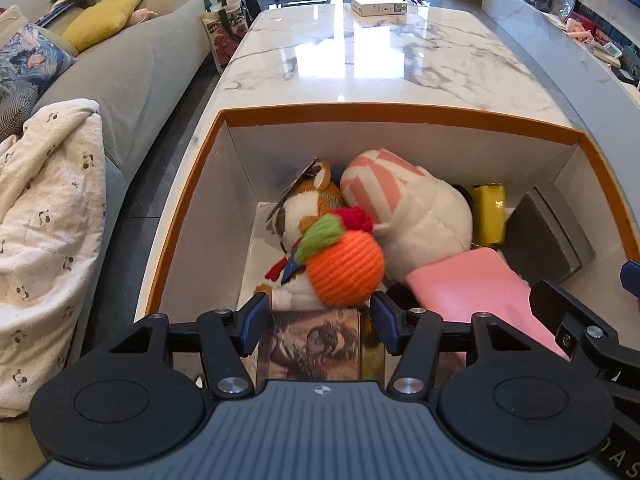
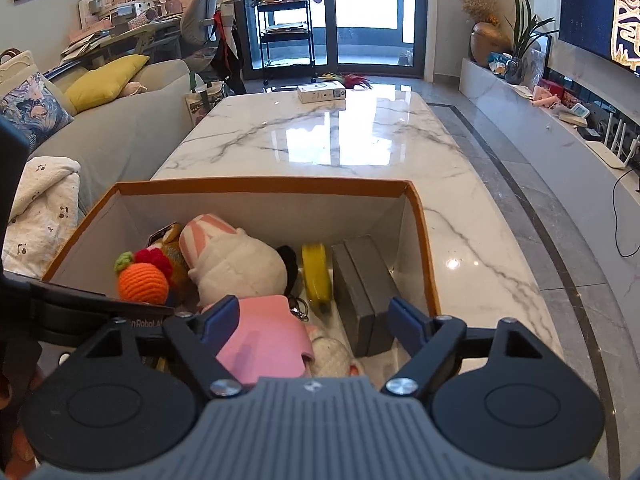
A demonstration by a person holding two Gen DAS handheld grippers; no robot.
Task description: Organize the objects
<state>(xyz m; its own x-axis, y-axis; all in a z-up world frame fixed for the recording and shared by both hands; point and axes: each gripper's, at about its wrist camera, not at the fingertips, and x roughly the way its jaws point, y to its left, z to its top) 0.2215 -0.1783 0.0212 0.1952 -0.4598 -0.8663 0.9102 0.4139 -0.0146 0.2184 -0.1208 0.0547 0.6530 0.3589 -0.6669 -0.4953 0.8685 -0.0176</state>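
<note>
Both grippers hang over the near edge of the orange-rimmed white cardboard box (image 2: 420, 216). The left gripper (image 1: 318, 320) stands spread around a picture-printed tin (image 1: 316, 344); the right gripper (image 2: 310, 320) is spread above a flat pink case (image 2: 264, 340), apparently just dropped among the packed toys.

It was a home's living room: a grey sofa (image 2: 120, 136) with cushions (image 2: 106, 80) faced a marble table (image 2: 340, 136), a wall television (image 2: 600, 12) and glass balcony doors (image 2: 360, 12) beyond.
</note>
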